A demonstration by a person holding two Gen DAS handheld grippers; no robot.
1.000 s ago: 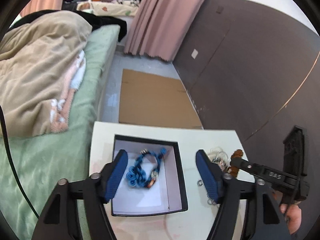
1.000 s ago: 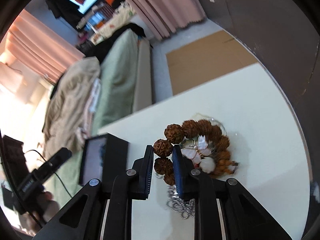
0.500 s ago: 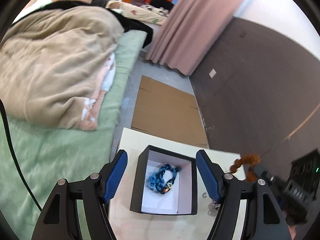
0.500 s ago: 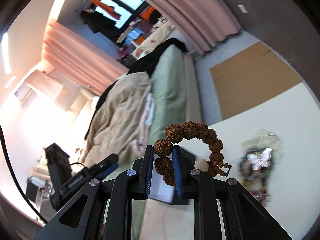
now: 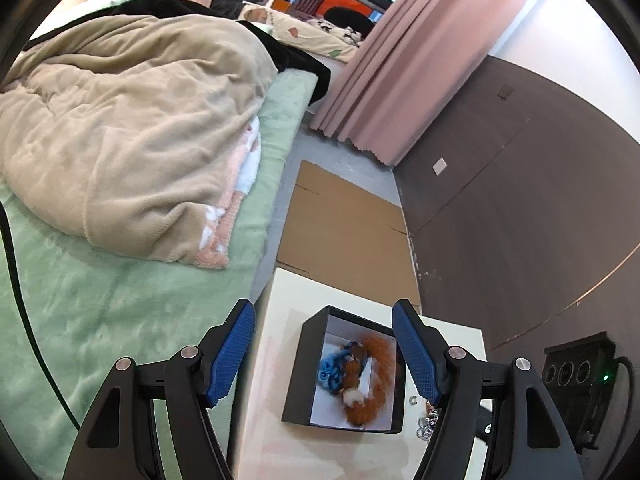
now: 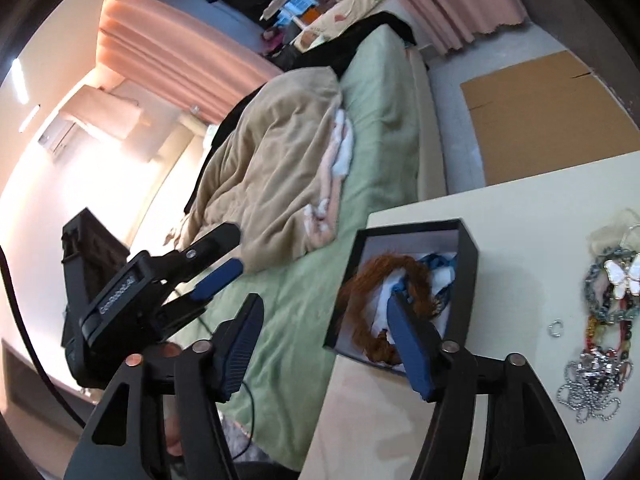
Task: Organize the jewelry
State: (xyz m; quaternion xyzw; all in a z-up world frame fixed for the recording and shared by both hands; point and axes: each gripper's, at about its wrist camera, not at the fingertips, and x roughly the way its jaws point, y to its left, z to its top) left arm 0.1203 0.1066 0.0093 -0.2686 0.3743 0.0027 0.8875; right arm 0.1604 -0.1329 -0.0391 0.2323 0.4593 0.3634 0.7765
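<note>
Right wrist view showed your right gripper point(image 6: 324, 336) with its jaws spread; they had just been opening, and nothing was pinched between the blue pads. The brown bead bracelet point(image 6: 376, 280), blurred in the picture, was in the black box point(image 6: 470, 276), curled against the white lining beside the blue jewelry point(image 6: 440, 264). The bracelet sat just beyond your right pad, so you could not tell there whether the two touched. The box stood near the left edge of the cream table point(image 6: 520, 216), close to the green bed point(image 6: 380, 128) with its beige blanket point(image 6: 272, 168). To the right on the table, well apart from the box, lay the remaining pile: a white butterfly pendant point(image 6: 622, 276), a small silver ring point(image 6: 556, 328) and silver ball chains point(image 6: 588, 392). Your left gripper point(image 6: 218, 260) appeared at the left of that view, over the bed, its fingers apart.

From the left wrist view, your left gripper point(image 5: 324, 356) was likewise spread wide and held nothing. Between its pads, farther off on the table point(image 5: 280, 300), you saw the box point(image 5: 304, 360) with the brown bracelet point(image 5: 376, 372) smeared by motion and the blue jewelry point(image 5: 332, 368) beside it. A few silver pieces point(image 5: 424, 424) lay just right of the box, partly behind the gripper's finger. Flat cardboard point(image 5: 344, 220) covered the floor beyond the table, below the pink curtain point(image 5: 392, 72).
</note>
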